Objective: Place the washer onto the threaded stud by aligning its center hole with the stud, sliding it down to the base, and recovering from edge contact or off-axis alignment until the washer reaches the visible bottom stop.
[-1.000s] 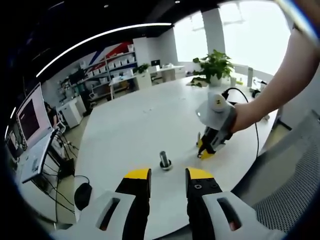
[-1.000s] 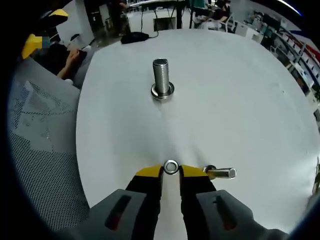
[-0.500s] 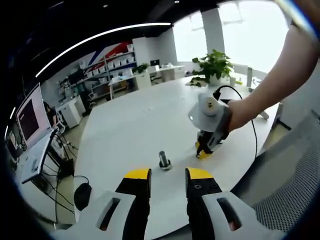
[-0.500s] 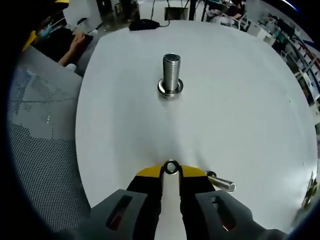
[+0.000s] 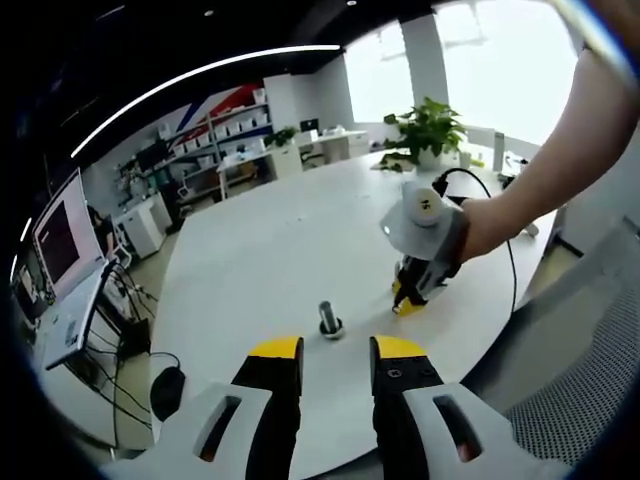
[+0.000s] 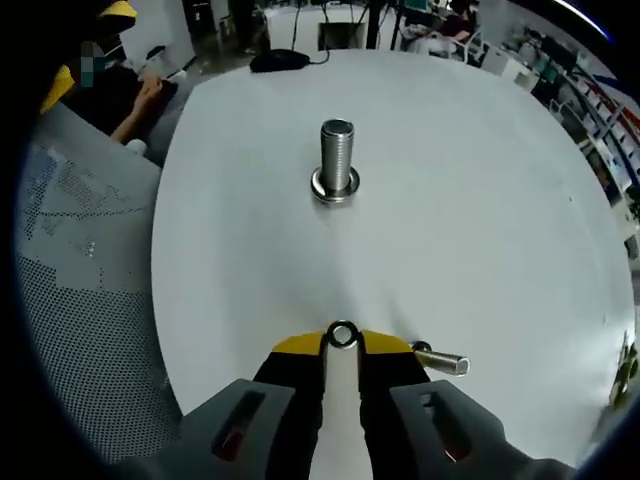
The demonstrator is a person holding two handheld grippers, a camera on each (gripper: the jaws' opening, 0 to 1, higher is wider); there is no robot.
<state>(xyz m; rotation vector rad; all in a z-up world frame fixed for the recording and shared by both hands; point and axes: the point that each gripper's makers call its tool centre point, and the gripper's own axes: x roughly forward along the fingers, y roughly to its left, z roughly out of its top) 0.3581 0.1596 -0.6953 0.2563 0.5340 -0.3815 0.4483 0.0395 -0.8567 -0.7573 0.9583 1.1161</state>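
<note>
- In the right gripper view, the right gripper (image 6: 342, 343) is closest; its two yellow-tipped jaws are nearly together and pinch a small shiny ring, the washer (image 6: 343, 335), right at their tips
- Just beside the right jaw tip, a small bolt (image 6: 441, 361) lies on its side on the white table (image 6: 480, 230); it is close to the jaw, but I cannot tell if they touch
- Farther on, the threaded stud (image 6: 336, 160) stands straight up on the table on a round flat base; it is well apart from the washer, so the washer is not on the stud yet
- Past the far edge of the table sits a dark computer mouse (image 6: 279, 60); a grey mesh chair (image 6: 70, 290) is off to the left side
- In the left gripper view, the left gripper (image 5: 336, 350) is closest; its jaws are a little way apart with nothing between them
- Beyond its tips the threaded stud (image 5: 328, 318) stands on the table (image 5: 270, 250); a hand (image 5: 490, 228) holds the right gripper (image 5: 409, 300) low over the table near the stud
- Far away there is a green plant (image 5: 430, 128); shelves (image 5: 235, 130) stand by the back wall
</note>
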